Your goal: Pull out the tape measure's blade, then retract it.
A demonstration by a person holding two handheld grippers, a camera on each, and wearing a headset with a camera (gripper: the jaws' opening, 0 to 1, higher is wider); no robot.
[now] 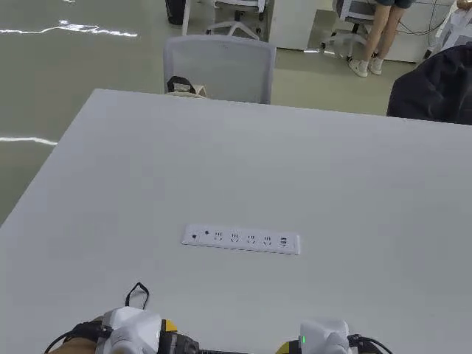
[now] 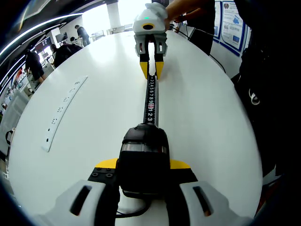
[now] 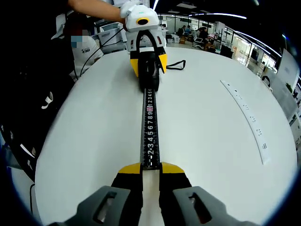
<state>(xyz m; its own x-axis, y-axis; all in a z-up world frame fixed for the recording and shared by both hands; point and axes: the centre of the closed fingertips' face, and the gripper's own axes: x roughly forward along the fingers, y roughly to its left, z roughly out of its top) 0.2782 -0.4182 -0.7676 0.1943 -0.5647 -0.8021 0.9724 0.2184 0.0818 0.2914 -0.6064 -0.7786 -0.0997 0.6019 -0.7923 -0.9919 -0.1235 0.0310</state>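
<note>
Gripping the black tape measure case is the left gripper. Its jaws press in on both sides of the case, which sits between the yellow tips, low over the white table. A black wrist strap lies looped on the table just beside that gripper, on the side away from the person. Blade is out, running straight from the case mouth across to the right gripper, numbers face up, close over the tabletop. Cannot tell if it touches the surface. Right gripper's jaws are pressed together on the blade's end, pinching it between the yellow tips. The two grippers face each other along the blade, well apart. White power strip lies flat on the table ahead of both grippers, roughly parallel to the blade and clear of it. Grey chair stands at the far table edge.
</note>
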